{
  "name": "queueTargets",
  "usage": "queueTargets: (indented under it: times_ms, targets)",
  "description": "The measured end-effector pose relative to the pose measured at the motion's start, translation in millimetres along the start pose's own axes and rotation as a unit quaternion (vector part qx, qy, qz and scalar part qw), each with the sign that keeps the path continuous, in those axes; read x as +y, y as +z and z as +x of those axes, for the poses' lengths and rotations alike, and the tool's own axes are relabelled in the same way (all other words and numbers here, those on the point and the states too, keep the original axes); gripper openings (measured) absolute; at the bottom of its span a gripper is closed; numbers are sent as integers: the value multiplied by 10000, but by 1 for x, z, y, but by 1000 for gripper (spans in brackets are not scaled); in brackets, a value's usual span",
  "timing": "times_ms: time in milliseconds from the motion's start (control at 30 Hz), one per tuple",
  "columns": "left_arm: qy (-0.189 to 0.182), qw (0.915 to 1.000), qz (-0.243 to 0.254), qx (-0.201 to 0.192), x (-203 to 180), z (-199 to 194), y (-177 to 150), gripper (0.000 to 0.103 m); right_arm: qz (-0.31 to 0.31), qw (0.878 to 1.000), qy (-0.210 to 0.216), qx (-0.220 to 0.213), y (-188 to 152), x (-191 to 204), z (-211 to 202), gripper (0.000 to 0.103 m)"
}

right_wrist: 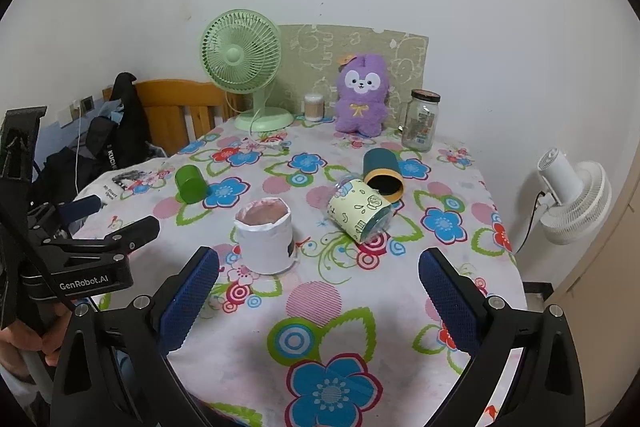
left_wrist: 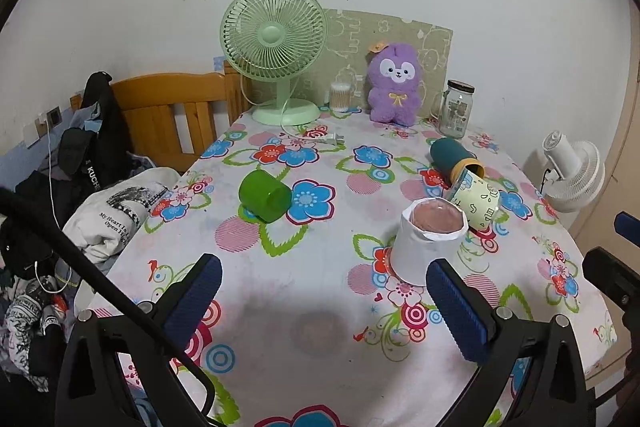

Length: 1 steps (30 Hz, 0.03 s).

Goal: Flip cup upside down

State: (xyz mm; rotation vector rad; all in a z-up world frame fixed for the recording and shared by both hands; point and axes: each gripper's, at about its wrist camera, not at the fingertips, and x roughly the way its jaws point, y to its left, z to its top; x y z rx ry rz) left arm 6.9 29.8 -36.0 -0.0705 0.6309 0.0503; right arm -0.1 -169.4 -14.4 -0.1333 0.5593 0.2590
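Several cups sit on the flower-print tablecloth [left_wrist: 320,307]. A white paper-wrapped cup [left_wrist: 428,243] [right_wrist: 267,239] stands on end with a pinkish top face. Lying on their sides are a green cup [left_wrist: 264,197] [right_wrist: 191,184], a pale yellow patterned cup [left_wrist: 476,201] [right_wrist: 358,213] and a teal cup with a yellow rim [left_wrist: 454,159] [right_wrist: 382,167]. My left gripper [left_wrist: 322,267] [right_wrist: 116,217] is open over the near table, just short of the white cup. My right gripper [right_wrist: 319,255] [left_wrist: 616,243] is open too, in front of the white cup. Neither touches anything.
Along the back wall stand a green desk fan [left_wrist: 274,39], a cotton-swab tub [left_wrist: 339,97], a purple plush toy [left_wrist: 394,83] and a glass jar [left_wrist: 458,109]. The fan's plug [left_wrist: 332,139] lies on the cloth. Clothes [left_wrist: 100,211] pile up left; a white fan [left_wrist: 572,175] stands right.
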Motion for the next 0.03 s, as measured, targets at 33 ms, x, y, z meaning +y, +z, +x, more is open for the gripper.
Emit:
queueTargets:
  times_ms: [33]
  targets:
    - [8,10000,10,-6,0,0,0,103,-7,10000,-6,4,0,0,0,101]
